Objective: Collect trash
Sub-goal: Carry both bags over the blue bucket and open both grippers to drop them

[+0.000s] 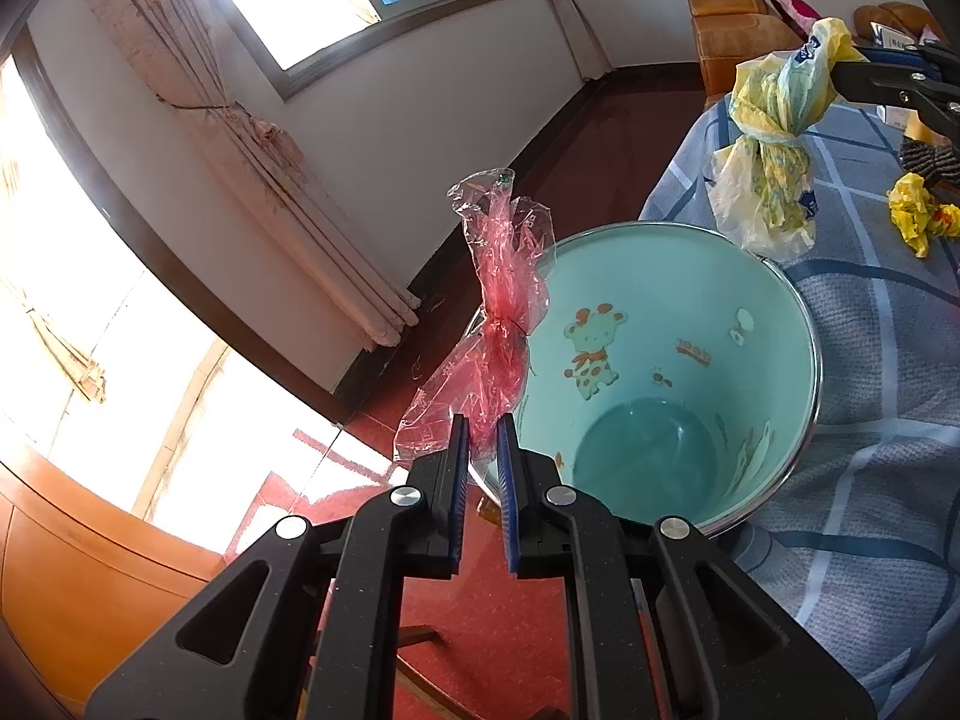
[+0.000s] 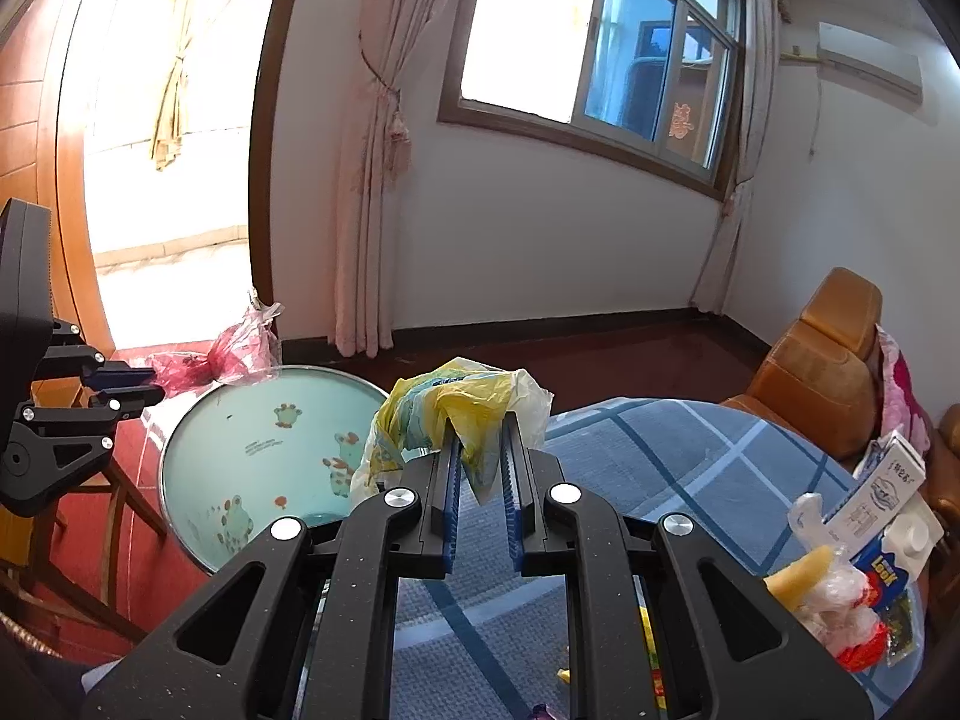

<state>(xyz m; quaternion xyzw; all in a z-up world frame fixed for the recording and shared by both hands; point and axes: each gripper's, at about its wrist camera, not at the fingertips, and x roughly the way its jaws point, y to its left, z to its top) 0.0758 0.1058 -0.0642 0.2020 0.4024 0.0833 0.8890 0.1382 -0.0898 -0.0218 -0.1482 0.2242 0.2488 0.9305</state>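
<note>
Thin red plastic, a knotted bag (image 1: 501, 324), is pinched at its lower end by the left tongs (image 1: 482, 438), whose jaws are pressed almost together on it. It is held up in the air at the near rim of the pale-green bin (image 1: 774, 324), more outside the opening than over it, as far as can be judged. Its long axis runs nearly upright, leaning slightly away from the bin, with the knot at mid-length and the loose mouth pointing up.

The yellow and white bag (image 2: 456, 414) is pinched by the right tongs (image 2: 483, 450), the jaws nearly closed on a fold. It is carried above the blue checked desk (image 2: 690, 450), just beside the bin's far rim; in the left wrist view it hangs down from the tongs, knot in the middle, tail pointing downward.

If the red bag is released here, it is likely to drift or topple outside the rim onto the red floor (image 1: 516, 618), being light and tall. The yellow bag could likewise catch on the rim or land on the desk if dropped short. Film this thin may also cling to the pads.
</note>
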